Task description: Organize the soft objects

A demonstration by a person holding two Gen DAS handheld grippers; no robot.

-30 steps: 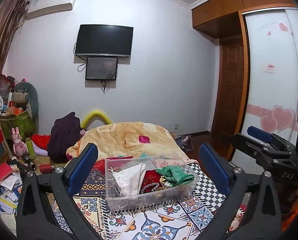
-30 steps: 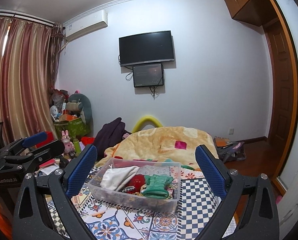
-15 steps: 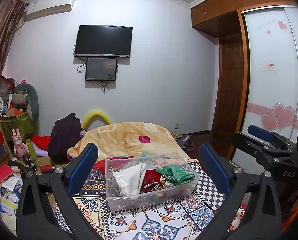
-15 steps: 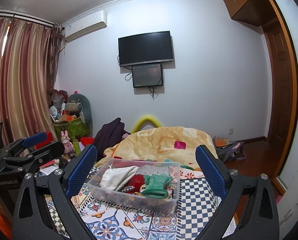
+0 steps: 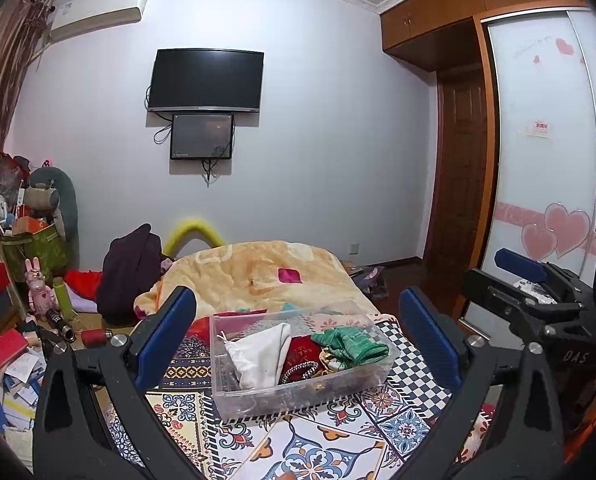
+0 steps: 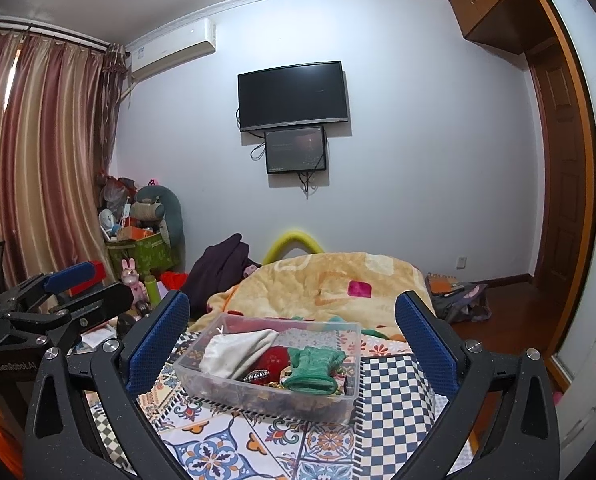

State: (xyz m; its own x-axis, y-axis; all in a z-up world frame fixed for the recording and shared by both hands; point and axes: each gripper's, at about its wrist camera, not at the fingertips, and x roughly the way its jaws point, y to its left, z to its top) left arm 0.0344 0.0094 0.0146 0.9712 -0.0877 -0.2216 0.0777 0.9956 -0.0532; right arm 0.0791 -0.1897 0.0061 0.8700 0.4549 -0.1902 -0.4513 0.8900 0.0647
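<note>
A clear plastic bin (image 5: 237,394) (image 6: 217,392) sits on a patterned cloth on the bed. It holds a white cloth pouch (image 5: 261,354) (image 6: 233,350), a red fabric piece (image 5: 300,354) (image 6: 273,360), a green knitted item (image 5: 350,344) (image 6: 314,364) and a dark beaded band (image 5: 298,370). My left gripper (image 5: 298,332) is open and empty, held back from the bin. My right gripper (image 6: 291,328) is open and empty, also short of the bin. Each gripper shows at the edge of the other's view.
A yellow blanket (image 5: 265,272) lies heaped behind the bin. A dark jacket (image 5: 129,268) and cluttered toys and books (image 5: 13,340) fill the left floor. A wardrobe (image 5: 538,160) and door stand on the right. A TV (image 5: 205,80) hangs on the far wall.
Both views have shifted only slightly. The bin and its contents have not moved, and both grippers stay open.
</note>
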